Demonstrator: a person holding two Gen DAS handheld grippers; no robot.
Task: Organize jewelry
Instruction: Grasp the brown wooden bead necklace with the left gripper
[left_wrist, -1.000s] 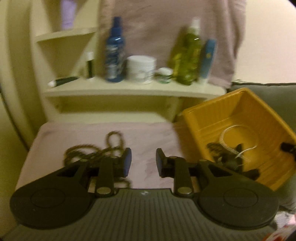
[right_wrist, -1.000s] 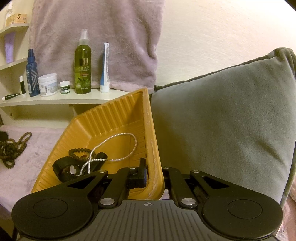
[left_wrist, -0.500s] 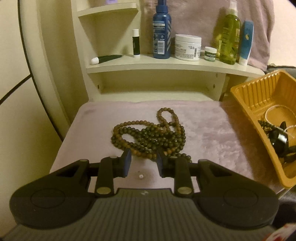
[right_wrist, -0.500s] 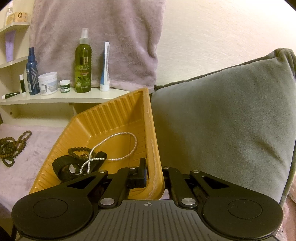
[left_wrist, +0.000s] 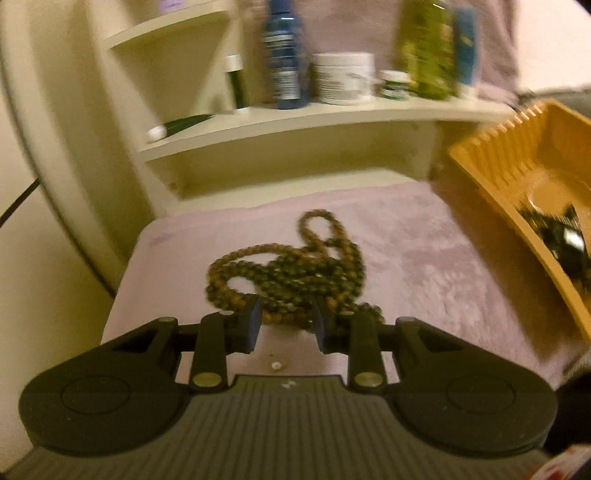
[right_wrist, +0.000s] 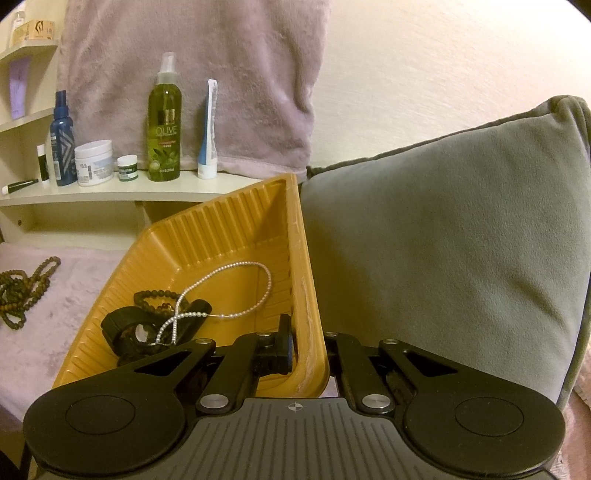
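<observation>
A long brown bead necklace (left_wrist: 288, 269) lies coiled on the pink fabric surface (left_wrist: 424, 266); it also shows at the left edge of the right wrist view (right_wrist: 22, 291). My left gripper (left_wrist: 286, 321) is open and empty, its fingertips at the near edge of the coil. My right gripper (right_wrist: 308, 343) is shut on the near rim of the tilted orange tray (right_wrist: 236, 236). In the tray lie a pearl strand (right_wrist: 236, 291), a dark bead bracelet (right_wrist: 155, 299) and a black item (right_wrist: 125, 328). The tray also shows in the left wrist view (left_wrist: 517, 166).
A cream shelf (right_wrist: 110, 190) behind holds a blue bottle (right_wrist: 62, 144), a white jar (right_wrist: 94, 162), a green spray bottle (right_wrist: 165, 125) and a tube (right_wrist: 208, 133). A grey cushion (right_wrist: 443, 236) stands right of the tray. A tiny pale bead (left_wrist: 276, 365) lies near the left gripper.
My left gripper has swung left from the tray to the brown necklace and moved closer to it, staying open. The right gripper keeps holding the tray rim, unmoved.
</observation>
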